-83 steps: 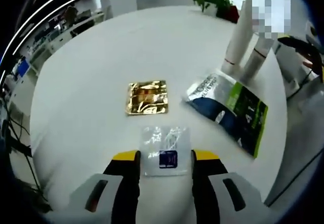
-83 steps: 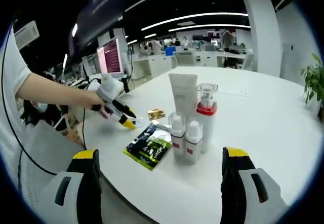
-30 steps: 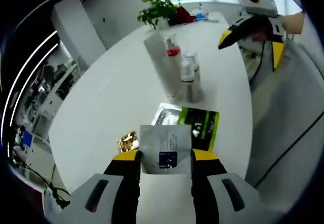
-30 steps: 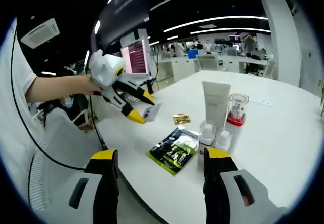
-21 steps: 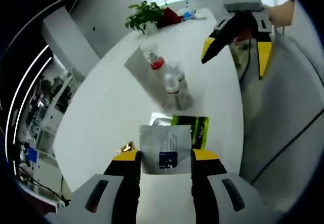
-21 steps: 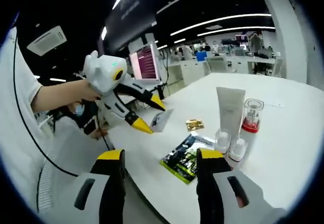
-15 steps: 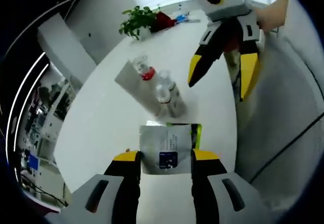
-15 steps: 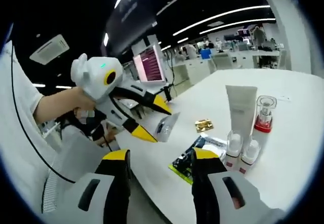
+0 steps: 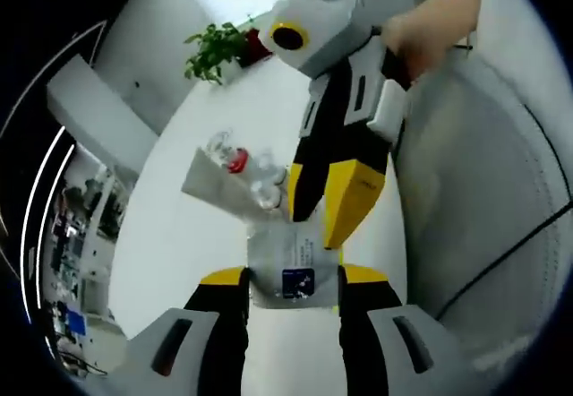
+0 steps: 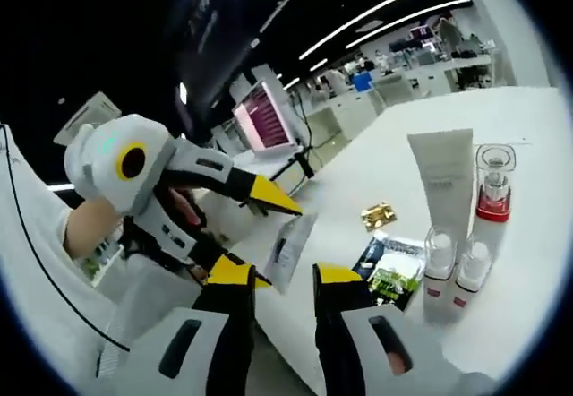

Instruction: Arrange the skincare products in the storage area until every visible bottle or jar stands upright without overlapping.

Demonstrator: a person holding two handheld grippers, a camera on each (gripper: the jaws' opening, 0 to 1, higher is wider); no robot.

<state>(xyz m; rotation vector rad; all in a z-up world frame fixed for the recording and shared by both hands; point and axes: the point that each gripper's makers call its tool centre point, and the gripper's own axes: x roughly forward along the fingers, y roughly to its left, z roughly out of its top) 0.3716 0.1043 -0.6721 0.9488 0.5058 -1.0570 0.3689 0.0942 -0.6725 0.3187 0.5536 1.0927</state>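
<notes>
Left gripper [image 9: 293, 281] clamped on silver sachet [image 9: 293, 260], right gripper [image 10: 282, 284] gaping at 12 o'clock; handover likely, needing closure.

Potted plant [image 9: 215, 48] at the white table's [image 9: 179, 235] far edge; pink-lit monitor [image 10: 259, 116] behind.

Standing on the white table [image 10: 537, 262]: one tube [image 10: 442, 181], one red-collared pump bottle [image 10: 493, 186], two small bottles [image 10: 439, 260]. Lying flat: one gold sachet [image 10: 379, 214], one green packet [image 10: 387, 274]. One silver sachet [image 9: 294, 265] is being held up (off the table).
</notes>
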